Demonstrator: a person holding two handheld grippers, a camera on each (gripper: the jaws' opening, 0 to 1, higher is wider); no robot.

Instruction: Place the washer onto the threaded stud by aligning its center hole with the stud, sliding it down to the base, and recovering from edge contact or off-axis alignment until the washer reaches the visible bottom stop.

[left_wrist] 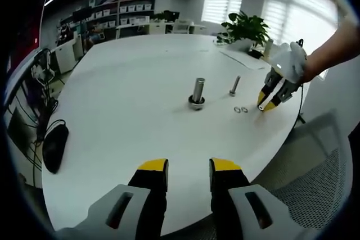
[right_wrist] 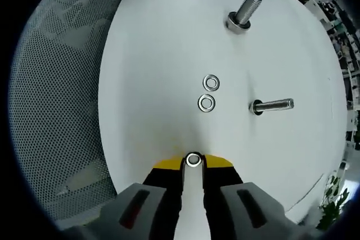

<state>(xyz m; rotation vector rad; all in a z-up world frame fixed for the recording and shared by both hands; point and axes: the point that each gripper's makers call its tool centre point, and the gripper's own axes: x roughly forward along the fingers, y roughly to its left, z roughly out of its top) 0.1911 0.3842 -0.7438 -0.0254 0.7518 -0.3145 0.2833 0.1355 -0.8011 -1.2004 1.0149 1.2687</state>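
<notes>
Right gripper [right_wrist: 193, 164]: the yellow-tipped jaws are pinched on a small washer [right_wrist: 193, 159], held flat between the tips at 6 o'clock in the right gripper view, above the white table [right_wrist: 157, 54]. At 12 o'clock from the held washer, two loose washers [right_wrist: 208, 93] lie flat on the table, just beside each other and apart. The thick threaded stud [right_wrist: 243, 13] stands on its base at 1 o'clock, well apart from the held washer. A slimmer bolt [right_wrist: 272, 105] stands at 2 o'clock, beside the loose pair. A mesh chair [right_wrist: 56, 99] sits at 9 o'clock beyond the table edge.

Left gripper [left_wrist: 188, 167]: the jaws stand spread with nothing between them, at 6 o'clock in the left gripper view, over the near table edge. The stud [left_wrist: 197, 93] is at centre; the bolt [left_wrist: 234, 86] and loose washers [left_wrist: 241, 109] lie toward 2 o'clock. The right gripper [left_wrist: 266, 104], in a gloved hand [left_wrist: 291, 62], has its tips low at the table; contact cannot be confirmed. A dark object, possibly a mouse [left_wrist: 54, 147], lies at 9 o'clock. A potted plant [left_wrist: 246, 28] stands at 1 o'clock.
</notes>
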